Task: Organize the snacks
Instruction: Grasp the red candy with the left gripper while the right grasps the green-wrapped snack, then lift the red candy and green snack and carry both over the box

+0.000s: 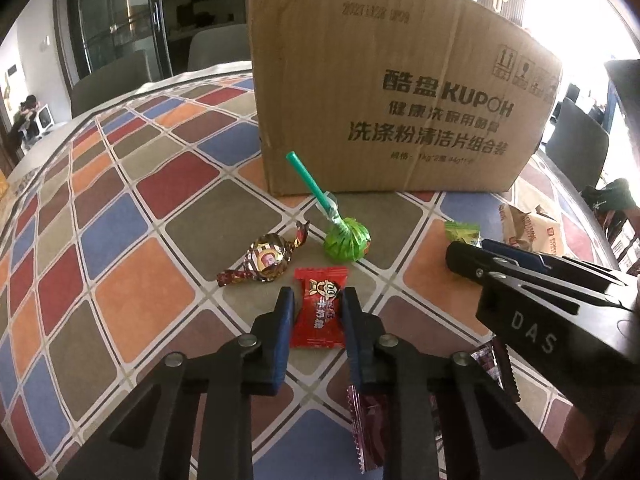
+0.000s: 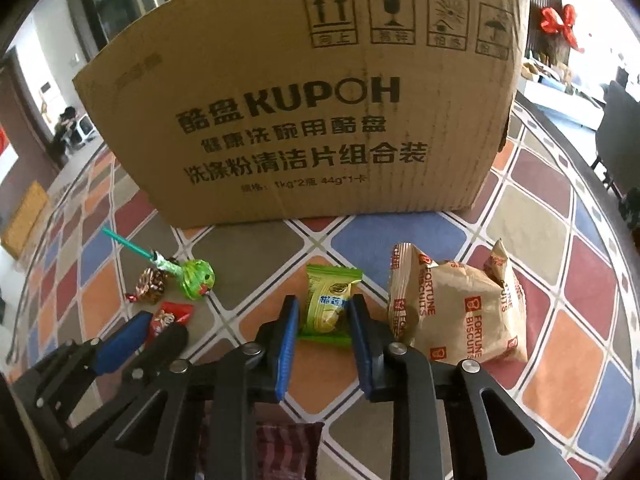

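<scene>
A big cardboard box [image 1: 392, 92] stands at the back of the checked tablecloth; it also shows in the right wrist view [image 2: 312, 112]. My left gripper [image 1: 317, 298] is open around a red candy packet [image 1: 319, 312] that lies on the cloth. My right gripper [image 2: 325, 308] is open around a green candy packet [image 2: 329, 304], also on the cloth. A green lollipop [image 1: 344, 240] and a gold-brown wrapped candy [image 1: 266, 258] lie just beyond the red one. A brown Fortune Biscuits bag [image 2: 456, 304] lies right of the green packet.
A dark red wrapper [image 1: 368, 424] lies under my left gripper. A striped dark wrapper [image 2: 288, 448] lies under my right gripper. The right gripper's body [image 1: 560, 304] sits close on the left view's right. Chairs [image 1: 576, 144] stand past the table edge.
</scene>
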The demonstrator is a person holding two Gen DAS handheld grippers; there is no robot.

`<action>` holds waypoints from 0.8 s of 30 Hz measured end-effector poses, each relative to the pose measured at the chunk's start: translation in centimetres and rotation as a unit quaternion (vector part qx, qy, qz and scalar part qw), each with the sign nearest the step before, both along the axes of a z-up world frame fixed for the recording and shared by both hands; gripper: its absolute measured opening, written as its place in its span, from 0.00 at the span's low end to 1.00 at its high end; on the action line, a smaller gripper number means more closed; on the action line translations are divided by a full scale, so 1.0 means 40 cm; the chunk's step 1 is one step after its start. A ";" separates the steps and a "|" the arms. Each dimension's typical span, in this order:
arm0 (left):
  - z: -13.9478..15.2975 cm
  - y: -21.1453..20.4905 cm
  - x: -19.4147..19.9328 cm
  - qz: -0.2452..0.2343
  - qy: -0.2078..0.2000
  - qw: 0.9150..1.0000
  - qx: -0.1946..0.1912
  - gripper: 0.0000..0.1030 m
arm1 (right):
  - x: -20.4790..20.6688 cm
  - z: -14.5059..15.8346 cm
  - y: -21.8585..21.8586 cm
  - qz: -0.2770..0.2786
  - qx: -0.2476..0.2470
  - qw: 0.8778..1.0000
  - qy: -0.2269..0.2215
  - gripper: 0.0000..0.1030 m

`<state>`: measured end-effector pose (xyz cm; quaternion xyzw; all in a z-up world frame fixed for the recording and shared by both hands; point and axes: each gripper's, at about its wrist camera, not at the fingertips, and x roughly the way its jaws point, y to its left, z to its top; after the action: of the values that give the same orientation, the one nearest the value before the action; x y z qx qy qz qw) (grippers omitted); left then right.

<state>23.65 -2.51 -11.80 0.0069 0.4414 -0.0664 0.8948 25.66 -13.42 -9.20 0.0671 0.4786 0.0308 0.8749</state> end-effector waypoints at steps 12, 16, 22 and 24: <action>0.054 0.009 -0.025 0.006 -0.014 1.000 -0.015 0.21 | -0.045 0.033 -0.004 0.018 0.013 1.000 -0.009 0.23; 0.094 0.013 -0.046 0.006 -0.031 0.999 -0.020 0.21 | -0.077 0.068 -0.004 0.025 0.013 0.999 -0.025 0.23; 0.158 0.016 -0.077 0.007 -0.059 0.998 -0.019 0.21 | -0.119 0.121 -0.016 0.031 0.015 0.998 -0.048 0.23; 0.181 0.017 -0.085 0.007 -0.071 0.997 -0.017 0.21 | -0.126 0.139 -0.020 0.031 0.015 0.998 -0.056 0.23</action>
<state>20.23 -1.85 -4.55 -0.0066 0.3757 -0.0674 0.9242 20.60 -14.24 -3.63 0.0635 0.4304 0.0684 0.8978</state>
